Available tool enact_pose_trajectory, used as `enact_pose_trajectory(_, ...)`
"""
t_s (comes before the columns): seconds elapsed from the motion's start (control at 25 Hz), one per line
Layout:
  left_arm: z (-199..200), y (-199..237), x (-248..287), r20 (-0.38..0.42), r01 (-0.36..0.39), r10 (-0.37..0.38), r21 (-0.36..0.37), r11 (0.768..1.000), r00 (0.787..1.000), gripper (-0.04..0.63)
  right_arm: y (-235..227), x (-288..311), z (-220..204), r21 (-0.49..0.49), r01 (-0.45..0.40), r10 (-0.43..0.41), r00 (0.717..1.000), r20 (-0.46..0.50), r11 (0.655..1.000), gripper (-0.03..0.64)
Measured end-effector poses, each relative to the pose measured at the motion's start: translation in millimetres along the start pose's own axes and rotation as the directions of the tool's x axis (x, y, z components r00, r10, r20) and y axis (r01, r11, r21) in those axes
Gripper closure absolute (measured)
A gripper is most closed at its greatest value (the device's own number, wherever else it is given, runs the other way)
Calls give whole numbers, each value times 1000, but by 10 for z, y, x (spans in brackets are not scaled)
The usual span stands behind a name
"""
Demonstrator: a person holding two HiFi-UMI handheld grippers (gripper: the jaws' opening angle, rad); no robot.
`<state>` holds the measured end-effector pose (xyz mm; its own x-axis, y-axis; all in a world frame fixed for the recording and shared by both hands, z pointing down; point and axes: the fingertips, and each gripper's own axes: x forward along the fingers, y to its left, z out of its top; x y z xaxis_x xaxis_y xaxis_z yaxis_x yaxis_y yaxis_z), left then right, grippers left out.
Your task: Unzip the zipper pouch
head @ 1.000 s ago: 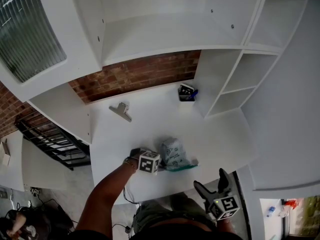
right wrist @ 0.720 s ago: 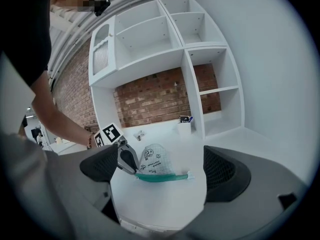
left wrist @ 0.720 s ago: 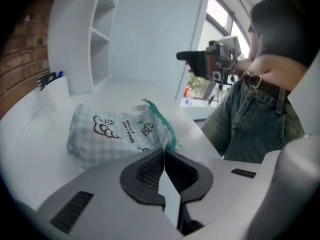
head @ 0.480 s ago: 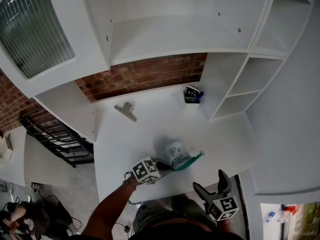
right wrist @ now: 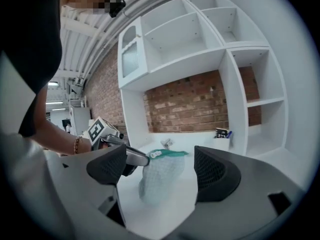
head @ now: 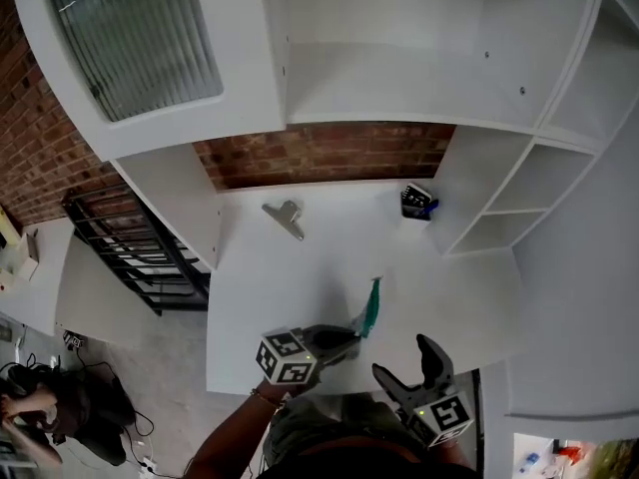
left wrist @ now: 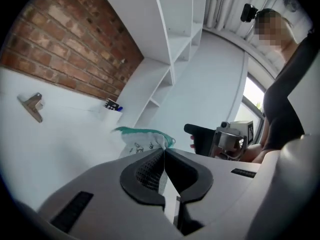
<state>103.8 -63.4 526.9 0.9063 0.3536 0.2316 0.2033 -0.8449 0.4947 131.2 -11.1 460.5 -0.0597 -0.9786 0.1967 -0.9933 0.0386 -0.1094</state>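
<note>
The zipper pouch (head: 371, 307), clear bubble plastic with a green zip edge, hangs in the air above the white desk (head: 290, 277). My left gripper (head: 344, 335) is shut on its end near the zip, with the plastic pinched between the pads (left wrist: 150, 171). The pouch (left wrist: 142, 141) sticks out just past those fingertips. My right gripper (head: 404, 359) is held open at the desk's near edge. Its jaws have just been closing a little. From the right gripper view the pouch (right wrist: 160, 181) hangs ahead in the gap, untouched by either pad (right wrist: 212, 174).
A metal binder clip (head: 285, 218) lies at the back left of the desk. A white cup of pens (head: 417, 203) stands at the back right beside open white shelves (head: 499, 208). A brick wall (head: 329, 153) runs behind.
The left gripper has rolled and lifted the pouch off the desk, so it now hangs edge-on. The right gripper has come in towards the pouch, its jaws slightly narrower.
</note>
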Motion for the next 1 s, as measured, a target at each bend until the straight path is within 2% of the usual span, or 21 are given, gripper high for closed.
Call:
enact_pose_trajectory(0.2, 159, -246, -278, 103, -10, 8, 18, 1000, 995, 588, 402, 170, 316, -66, -174, 177, 983, 47, 983, 270)
enact_pose_trajectory(0.32, 234, -421, -441, 146, 1, -8, 45, 999, 989, 588, 556, 251, 364, -100, -280, 284, 958, 33, 955, 318)
enact_pose_trajectory(0.48, 337, -597, -683, 199, -2, -16, 90, 996, 980, 588, 813, 332, 391, -165, -455, 460, 888, -10, 875, 355)
enact_pose_trajectory(0.6, 400, -691, -835, 234, 0, -27, 114, 993, 972, 588, 982, 362, 443, -189, -546, 551, 834, -28, 816, 386)
enact_pose_trajectory(0.68, 402, -714, -895, 229, -24, -8, 138, 990, 973, 588, 1067, 388, 493, -204, -580, 588, 808, -24, 789, 401)
enact_pose_trajectory(0.84, 379, -765, -996, 222, -53, 15, 166, 985, 975, 588, 1171, 461, 526, -209, -618, 627, 779, -29, 758, 442)
enact_pose_trajectory(1.0, 355, -791, -1092, 244, -67, 27, 158, 985, 969, 588, 1283, 489, 530, -213, -688, 695, 717, -52, 693, 471)
